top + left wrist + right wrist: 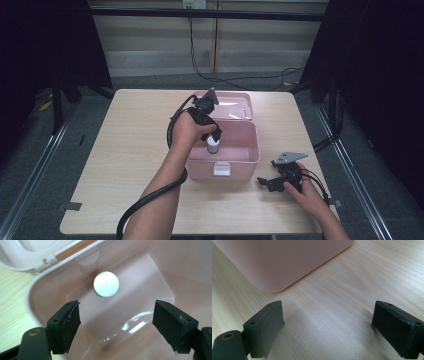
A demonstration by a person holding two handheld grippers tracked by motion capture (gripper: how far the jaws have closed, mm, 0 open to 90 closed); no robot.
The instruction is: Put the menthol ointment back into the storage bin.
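A pink box [255, 145] stands open in the middle of the table, its lid [235, 102] folded back behind it. Inside stands a small white bottle [213, 145]; the left gripper view looks down on its round white cap [106, 283]. My left gripper [216, 134] hangs over the box just above the bottle, pointing down. Its jaws [116, 307] are open with nothing between them, and the cap lies beyond their tips. My right gripper [265, 182] rests low on the table to the right of the box, open [328, 312] and empty, facing the box's rounded corner [282, 260].
A white latch [222, 169] sits on the box's front wall. The wooden table [125, 150] has bare room left of the box. The left gripper's thick cable [150, 200] trails along the forearm to the front edge. Dark frames and floor rails flank the table.
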